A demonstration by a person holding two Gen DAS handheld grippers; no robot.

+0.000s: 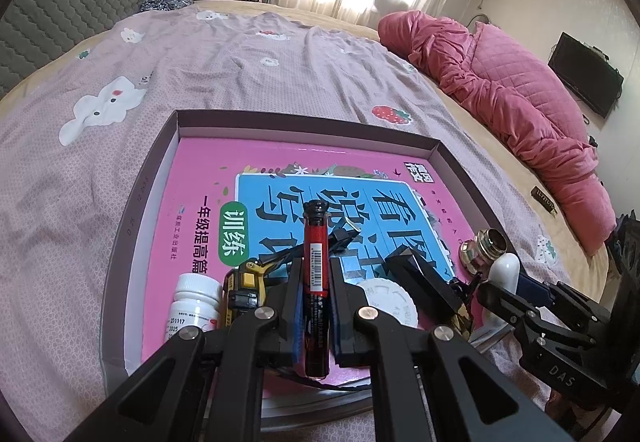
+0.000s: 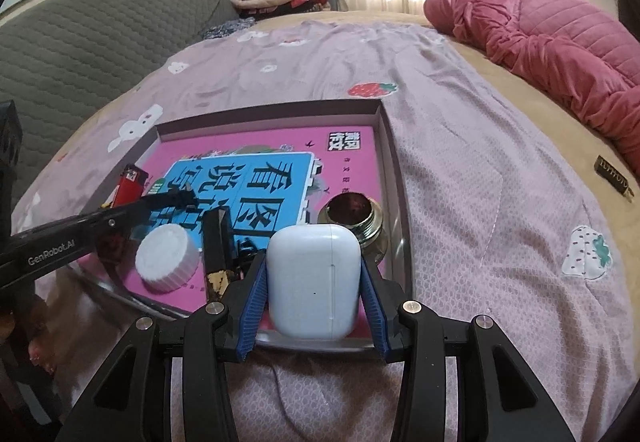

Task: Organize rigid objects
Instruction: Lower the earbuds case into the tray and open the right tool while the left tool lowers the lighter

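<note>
We are holding a red lighter (image 1: 316,282) in our left gripper (image 1: 314,306) — its jaws are pressing tight on the slim body, which is standing lengthwise between the fingers with its black cap pointing away from us and a white barcode label on its red side. It is hanging just above the pink book (image 1: 192,178) that is lining the shallow grey box (image 1: 168,130) on the bed.

Our right gripper (image 2: 314,278) is gripping a white earbud case (image 2: 314,278), with the jaws standing about half apart and the blue pads (image 2: 254,306) bearing on its two sides. The case is smooth, with rounded corners and a thin seam down its face — it is sitting over the near edge of the box.

Inside the box we are also seeing a white pill bottle (image 1: 194,306), a yellow tape measure (image 1: 244,290), a white ribbed lid (image 2: 166,258), a black bar (image 2: 216,246) and a metal fitting (image 2: 354,214).
</note>
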